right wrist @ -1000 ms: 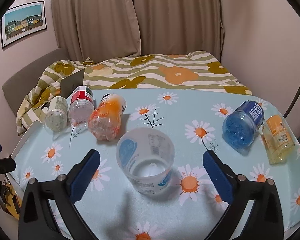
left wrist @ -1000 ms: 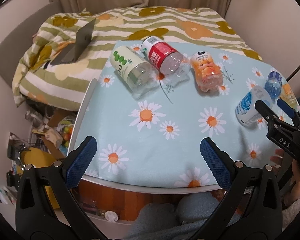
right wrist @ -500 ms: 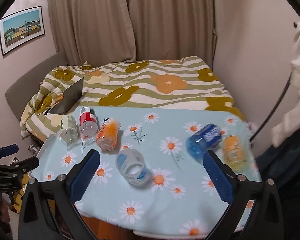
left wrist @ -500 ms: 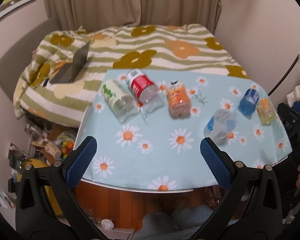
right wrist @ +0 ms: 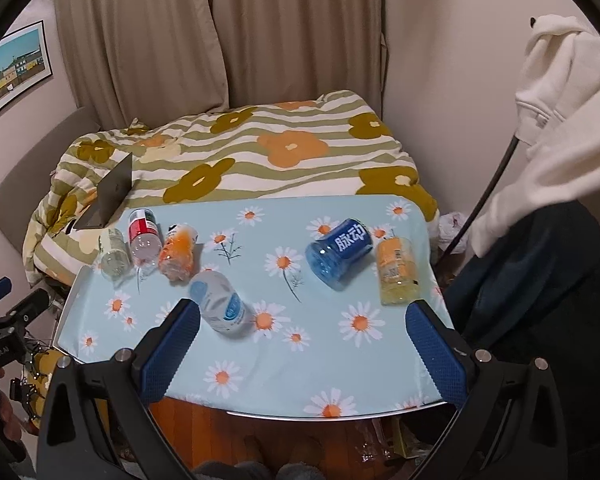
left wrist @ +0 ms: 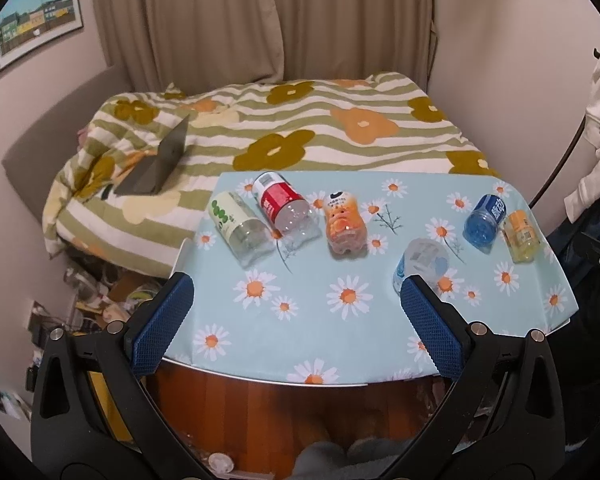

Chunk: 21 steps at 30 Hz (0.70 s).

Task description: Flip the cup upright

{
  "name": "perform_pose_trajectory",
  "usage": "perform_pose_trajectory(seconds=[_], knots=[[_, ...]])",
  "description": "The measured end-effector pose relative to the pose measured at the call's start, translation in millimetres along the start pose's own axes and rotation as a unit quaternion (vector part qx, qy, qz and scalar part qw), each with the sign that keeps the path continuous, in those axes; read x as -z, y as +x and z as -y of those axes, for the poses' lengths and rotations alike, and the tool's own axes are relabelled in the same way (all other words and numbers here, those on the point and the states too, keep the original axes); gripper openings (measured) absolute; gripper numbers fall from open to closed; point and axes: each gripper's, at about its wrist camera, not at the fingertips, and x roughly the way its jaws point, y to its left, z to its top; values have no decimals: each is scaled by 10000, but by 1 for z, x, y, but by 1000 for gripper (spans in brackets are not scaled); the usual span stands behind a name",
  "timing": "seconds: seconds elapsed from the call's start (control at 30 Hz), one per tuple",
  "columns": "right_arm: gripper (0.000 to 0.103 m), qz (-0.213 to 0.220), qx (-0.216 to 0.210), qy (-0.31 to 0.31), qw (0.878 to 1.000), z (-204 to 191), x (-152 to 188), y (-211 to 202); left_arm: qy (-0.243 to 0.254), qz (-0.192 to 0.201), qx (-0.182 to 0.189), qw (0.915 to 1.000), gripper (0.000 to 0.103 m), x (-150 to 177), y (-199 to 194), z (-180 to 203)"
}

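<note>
The cup (right wrist: 220, 305) is translucent white plastic with a blue label; it lies on its side on the daisy tablecloth (right wrist: 284, 364), near the front middle. In the left wrist view the cup (left wrist: 422, 260) shows just past the right fingertip. My right gripper (right wrist: 303, 316) hangs open above the table's front edge, well back from the cup, with nothing between its fingers. My left gripper (left wrist: 296, 292) is also open and empty, held back over the front edge.
Several bottles lie on their sides: green-labelled (left wrist: 236, 226), red-labelled (left wrist: 284, 204) and orange (left wrist: 342, 222) at the back left, blue (right wrist: 338, 252) and yellow (right wrist: 396, 270) at the right. Behind the table is a bed with a laptop (left wrist: 160, 162). White clothing (right wrist: 560, 92) hangs at right.
Both grippers have pulled back and risen away from the table, so the cup and bottles look smaller. The cup, close between the right fingers a second ago, now lies farther off.
</note>
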Motion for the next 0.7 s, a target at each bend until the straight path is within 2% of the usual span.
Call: perform_pose_trajectory(seconds=[0.7], knots=[[103,73,95,-77,9999,10,5,-12,-77,67,33,9999,103,2,-14,8]])
